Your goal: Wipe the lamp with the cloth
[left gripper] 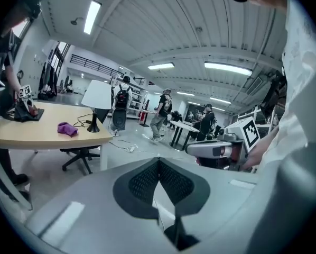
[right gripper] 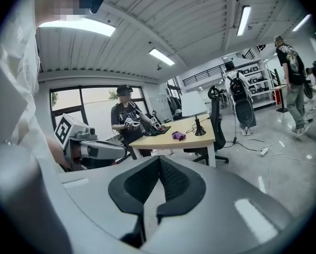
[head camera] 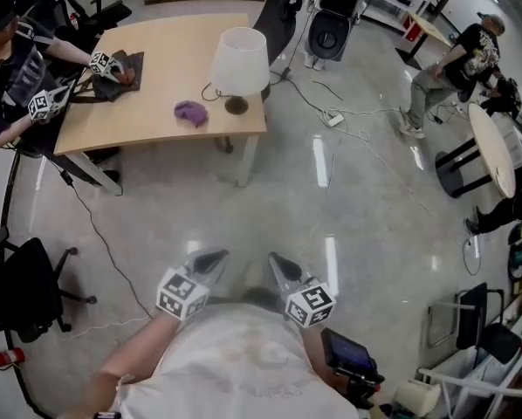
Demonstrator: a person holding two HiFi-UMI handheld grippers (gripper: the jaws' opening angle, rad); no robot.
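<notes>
while left gripper (head camera: 212,257) and right gripper (head camera: 279,263) have fingers clenched empty, the cloth (head camera: 191,112) lies far off, leftward, on the counter (head camera: 156,51).

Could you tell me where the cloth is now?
In the head view, the purple cloth lies on the wooden table, just left of the lamp.

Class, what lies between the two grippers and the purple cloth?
Head view: only bare glossy floor and the table edge separate the left gripper and right gripper from the cloth.
</notes>
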